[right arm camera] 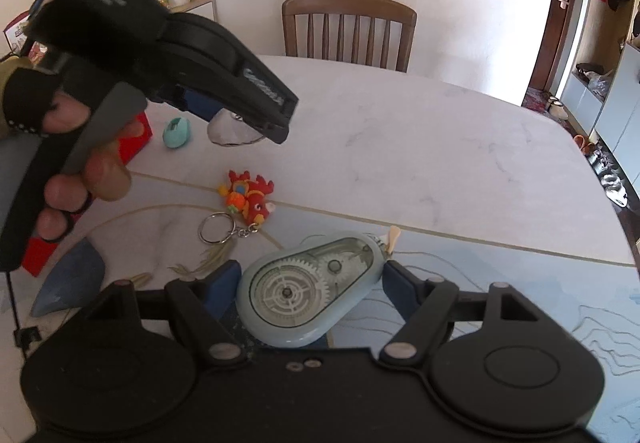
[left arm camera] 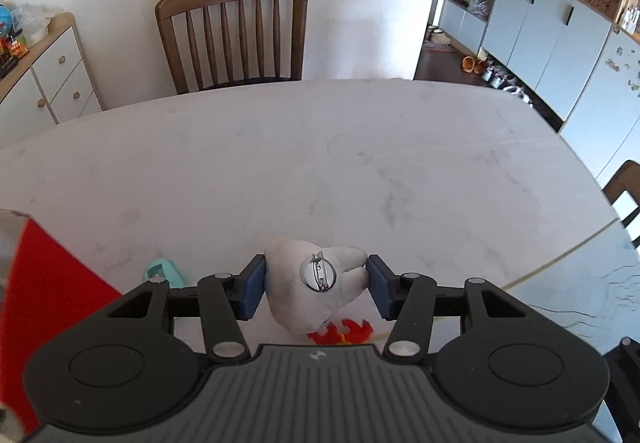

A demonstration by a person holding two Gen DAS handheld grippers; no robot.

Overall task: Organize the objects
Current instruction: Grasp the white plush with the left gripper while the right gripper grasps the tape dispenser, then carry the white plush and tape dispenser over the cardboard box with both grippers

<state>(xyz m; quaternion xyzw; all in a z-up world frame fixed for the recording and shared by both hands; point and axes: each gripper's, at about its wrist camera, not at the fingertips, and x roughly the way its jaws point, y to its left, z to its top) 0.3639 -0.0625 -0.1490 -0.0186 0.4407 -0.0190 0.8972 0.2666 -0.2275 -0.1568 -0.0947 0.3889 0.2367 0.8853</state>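
Note:
My left gripper (left arm camera: 316,275) is shut on a grey-white plush brooch (left arm camera: 296,295); its round metal pin back faces the camera. The brooch hangs clear above the marble table (left arm camera: 360,163). In the right wrist view a person's gloved hand holds that gripper at upper left, with the plush brooch (right arm camera: 230,131) showing under its fingers. My right gripper (right arm camera: 310,283) is shut on a pale blue correction tape dispenser (right arm camera: 304,295) with clear gears, a blue pad pressing on each side. A red dragon keychain (right arm camera: 250,197) with a metal ring lies on the table between the two grippers.
A small teal object (right arm camera: 177,132) lies beside a red box (right arm camera: 136,141) at the left. A blue wedge-shaped piece (right arm camera: 68,283) sits near the table's front left. A wooden chair (left arm camera: 236,31) stands at the far edge and cabinets (left arm camera: 552,31) line the right.

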